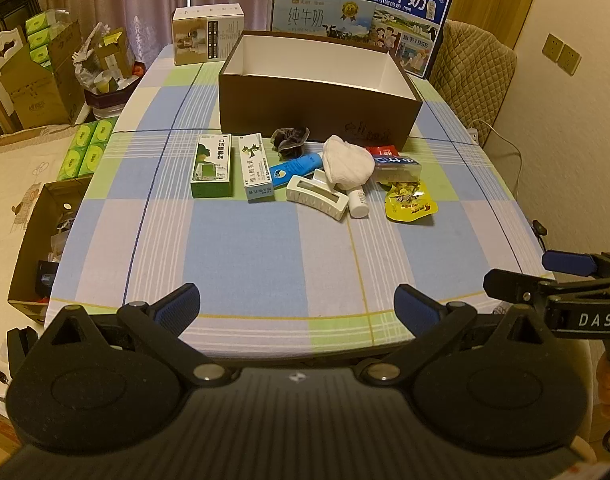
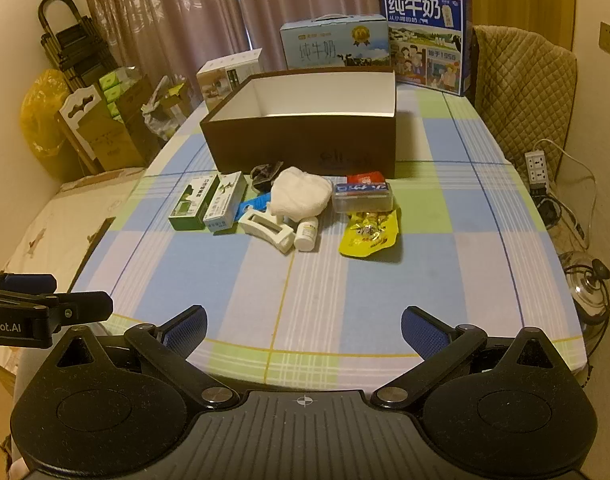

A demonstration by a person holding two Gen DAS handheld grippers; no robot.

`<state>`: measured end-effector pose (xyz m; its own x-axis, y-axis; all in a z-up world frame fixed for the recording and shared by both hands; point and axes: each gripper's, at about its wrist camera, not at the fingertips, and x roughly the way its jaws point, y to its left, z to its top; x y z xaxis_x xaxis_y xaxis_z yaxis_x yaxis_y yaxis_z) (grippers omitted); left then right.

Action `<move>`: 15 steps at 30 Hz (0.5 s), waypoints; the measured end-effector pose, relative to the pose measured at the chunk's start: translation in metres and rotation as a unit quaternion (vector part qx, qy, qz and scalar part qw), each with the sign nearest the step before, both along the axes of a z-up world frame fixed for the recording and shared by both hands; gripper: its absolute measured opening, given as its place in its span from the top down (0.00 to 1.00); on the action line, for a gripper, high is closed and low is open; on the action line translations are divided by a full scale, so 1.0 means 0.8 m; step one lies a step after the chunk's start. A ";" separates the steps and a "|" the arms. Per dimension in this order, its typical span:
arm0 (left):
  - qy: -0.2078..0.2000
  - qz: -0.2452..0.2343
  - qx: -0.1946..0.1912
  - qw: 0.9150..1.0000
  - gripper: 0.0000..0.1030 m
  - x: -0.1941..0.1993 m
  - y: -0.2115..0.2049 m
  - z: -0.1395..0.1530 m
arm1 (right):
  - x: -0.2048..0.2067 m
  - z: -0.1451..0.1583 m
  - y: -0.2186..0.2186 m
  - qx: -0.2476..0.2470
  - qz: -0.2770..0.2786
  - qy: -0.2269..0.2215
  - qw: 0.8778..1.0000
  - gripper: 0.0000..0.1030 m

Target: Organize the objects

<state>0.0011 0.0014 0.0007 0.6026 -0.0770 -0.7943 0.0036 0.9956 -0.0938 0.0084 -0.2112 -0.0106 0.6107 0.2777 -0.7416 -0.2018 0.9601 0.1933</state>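
An open brown box (image 1: 317, 108) (image 2: 305, 140) with a white inside stands mid-table. In front of it lie a green carton (image 1: 212, 166) (image 2: 191, 203), a white-green carton (image 1: 256, 168) (image 2: 225, 202), a dark scrunchie (image 1: 290, 141), a blue tube (image 1: 295, 168), a white cloth (image 1: 347, 162) (image 2: 301, 192), a white hair claw (image 1: 317, 196) (image 2: 267, 229), a small white bottle (image 1: 357, 202) (image 2: 306, 234), a clear case (image 1: 397, 168) (image 2: 363, 197) and a yellow snack pouch (image 1: 409, 202) (image 2: 369, 233). My left gripper (image 1: 297, 306) and right gripper (image 2: 303, 326) hang open over the near edge, both holding nothing.
Two milk cartons (image 1: 321, 12) (image 1: 411, 24) and a white box (image 1: 207, 34) stand behind the brown box. A quilted chair (image 2: 525, 92) is on the right, cardboard boxes (image 1: 37, 76) and green tissue packs (image 1: 87, 148) on the left. A power strip (image 2: 537, 168) and cables lie right.
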 end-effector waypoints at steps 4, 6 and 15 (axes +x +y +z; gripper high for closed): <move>0.000 0.000 0.000 1.000 0.01 0.000 0.000 0.000 | -0.002 0.004 -0.006 0.001 0.002 0.001 1.000 0.02; 0.000 0.000 0.000 1.000 0.01 0.000 0.000 0.000 | -0.002 0.004 -0.006 0.001 0.002 0.001 1.000 0.02; 0.002 0.001 0.000 1.000 0.01 0.003 -0.003 -0.004 | -0.001 0.003 -0.005 0.000 0.001 0.003 1.000 0.02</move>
<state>0.0034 -0.0009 -0.0022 0.5999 -0.0764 -0.7964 0.0020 0.9956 -0.0941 0.0077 -0.2155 -0.0080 0.6062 0.2799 -0.7444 -0.2035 0.9594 0.1951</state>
